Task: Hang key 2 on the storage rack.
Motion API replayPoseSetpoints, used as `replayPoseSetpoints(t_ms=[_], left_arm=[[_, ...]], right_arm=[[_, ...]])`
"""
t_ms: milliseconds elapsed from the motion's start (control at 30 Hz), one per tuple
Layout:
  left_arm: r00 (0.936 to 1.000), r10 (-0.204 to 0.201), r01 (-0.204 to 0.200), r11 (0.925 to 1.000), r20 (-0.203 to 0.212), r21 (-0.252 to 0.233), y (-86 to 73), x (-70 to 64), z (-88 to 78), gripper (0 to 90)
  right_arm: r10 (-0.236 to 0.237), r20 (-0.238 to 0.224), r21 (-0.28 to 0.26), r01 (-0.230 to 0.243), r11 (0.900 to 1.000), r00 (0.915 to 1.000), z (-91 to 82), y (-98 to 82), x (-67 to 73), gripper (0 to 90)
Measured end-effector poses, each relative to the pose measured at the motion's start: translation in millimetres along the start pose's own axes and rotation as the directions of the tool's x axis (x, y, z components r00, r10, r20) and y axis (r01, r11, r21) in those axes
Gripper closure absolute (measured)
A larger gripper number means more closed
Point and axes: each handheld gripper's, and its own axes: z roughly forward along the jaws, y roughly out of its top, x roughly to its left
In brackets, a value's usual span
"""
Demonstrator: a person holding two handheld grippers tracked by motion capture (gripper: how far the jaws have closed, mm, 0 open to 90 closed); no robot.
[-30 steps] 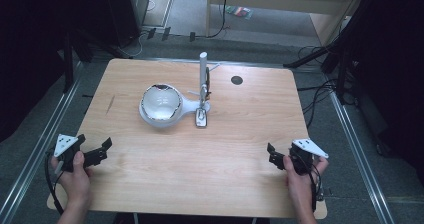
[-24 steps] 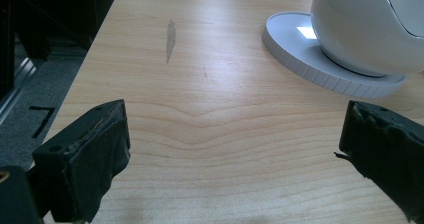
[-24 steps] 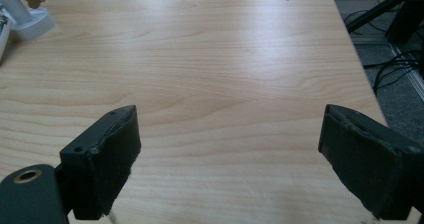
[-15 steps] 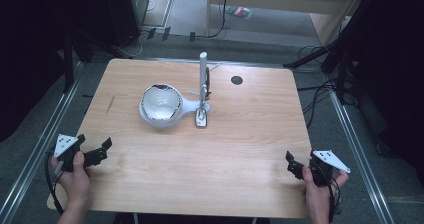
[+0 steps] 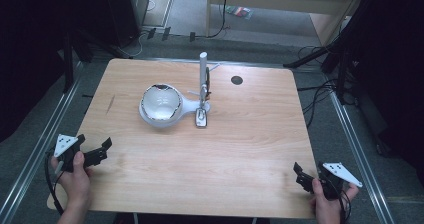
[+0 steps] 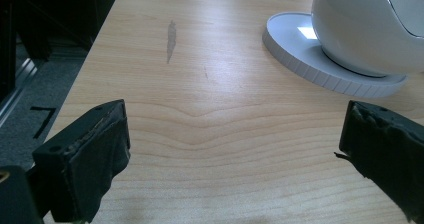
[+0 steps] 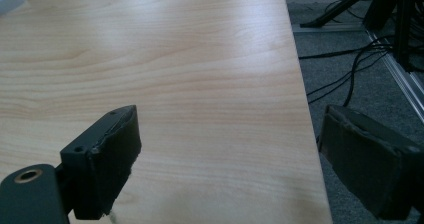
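A white bowl-shaped appliance [image 5: 160, 104] sits on its round white base at the table's middle, with a slim white post [image 5: 203, 74] standing just to its right. My left gripper [image 5: 95, 144] rests near the front left corner, open and empty, and points toward the appliance. In the left gripper view the white bowl [image 6: 370, 29] and its ribbed base [image 6: 300, 51] lie ahead to the right of the left gripper [image 6: 235, 149]. My right gripper [image 5: 304, 175] hovers at the front right corner, open and empty. The right gripper [image 7: 230, 159] straddles the table's right edge [image 7: 300, 109].
The wooden table [image 5: 250, 144] has a black cable hole [image 5: 236, 79] at the back right. A small metal piece [image 5: 201, 118] lies at the post's foot. Cables [image 7: 350, 69] trail over the grey floor to the right. Metal rails run along both sides.
My right gripper has moved right and back toward the person, from over the table's right part to its front right corner. The left gripper has stayed put.
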Motion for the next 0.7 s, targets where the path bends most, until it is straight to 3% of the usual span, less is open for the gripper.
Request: replayPoseSetpoints(t_ms=[167, 300, 367, 567, 700], left_arm=[[1.0, 0.0, 0.0, 1.0, 0.0, 0.0, 0.0, 0.0, 0.0, 0.1], [1.0, 0.0, 0.0, 1.0, 0.001, 0.0, 0.0, 0.2, -0.1, 0.1], [1.0, 0.0, 0.0, 1.0, -0.001, -0.001, 0.0, 0.3, 0.0, 0.1], [1.0, -0.006, 0.006, 1.0, 0.001, -0.002, 0.0, 0.7, -0.2, 0.1], [1.0, -0.008, 0.008, 1.0, -0.001, 0.005, 0.4, 0.7, 1.0, 0.1]], right_arm=[[0.016, -0.013, -0.002, -0.016, 1.0, 0.9998, -3.1, -4.4, -6.1, 10.4], [0.101, -0.046, 0.008, -0.101, 0.995, 0.9938, -1.5, -7.6, -11.1, 13.0], [0.111, -0.052, 0.001, -0.111, 0.994, 0.9925, -2.3, -7.9, -11.9, 12.9], [0.06, -0.029, 0.007, -0.06, 0.998, 0.9978, 0.3, -6.2, -9.3, 12.9], [0.074, -0.031, 0.018, -0.074, 0.997, 0.9968, 0.5, -6.5, -8.6, 12.9]])
